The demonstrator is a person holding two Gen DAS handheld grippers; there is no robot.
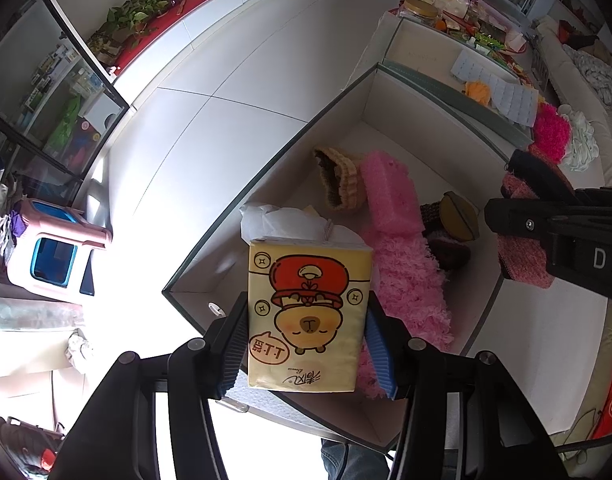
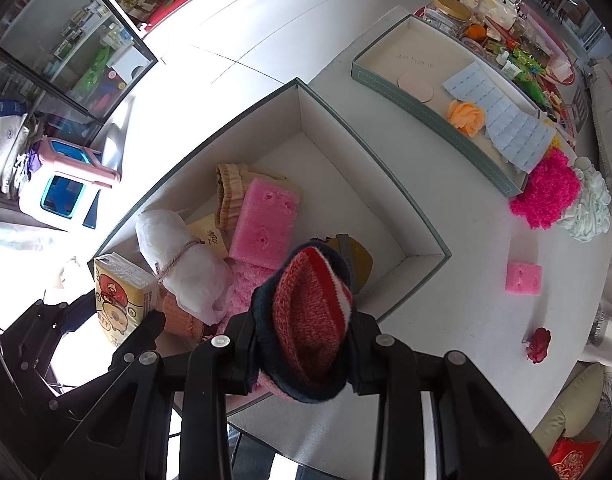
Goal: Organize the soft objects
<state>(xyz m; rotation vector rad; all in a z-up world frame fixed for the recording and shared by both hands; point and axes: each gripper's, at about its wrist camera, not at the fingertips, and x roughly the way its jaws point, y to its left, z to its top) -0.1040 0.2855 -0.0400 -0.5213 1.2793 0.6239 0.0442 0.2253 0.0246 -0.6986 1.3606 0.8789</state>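
My left gripper (image 1: 306,336) is shut on a yellow tissue pack (image 1: 306,312) with a cartoon print. It holds the pack over the near left corner of a large open box (image 1: 266,172). My right gripper (image 2: 304,344) points down over the box's (image 2: 346,120) near edge, its fingers clamped on a red and navy knit hat (image 2: 310,320). In the box lie a pink sponge (image 2: 266,220), a beige knit piece (image 2: 230,196), a white tied bundle (image 2: 178,256), pink fluff (image 1: 410,292) and a dark knit item (image 1: 446,236).
A shallow tray (image 2: 418,100) at the back holds a blue sheet, an orange puff (image 2: 466,116) and a round pad. On the white table lie a magenta puff (image 2: 546,196), a pale ruffle (image 2: 594,204), a small pink sponge (image 2: 524,278) and a red flower (image 2: 540,342).
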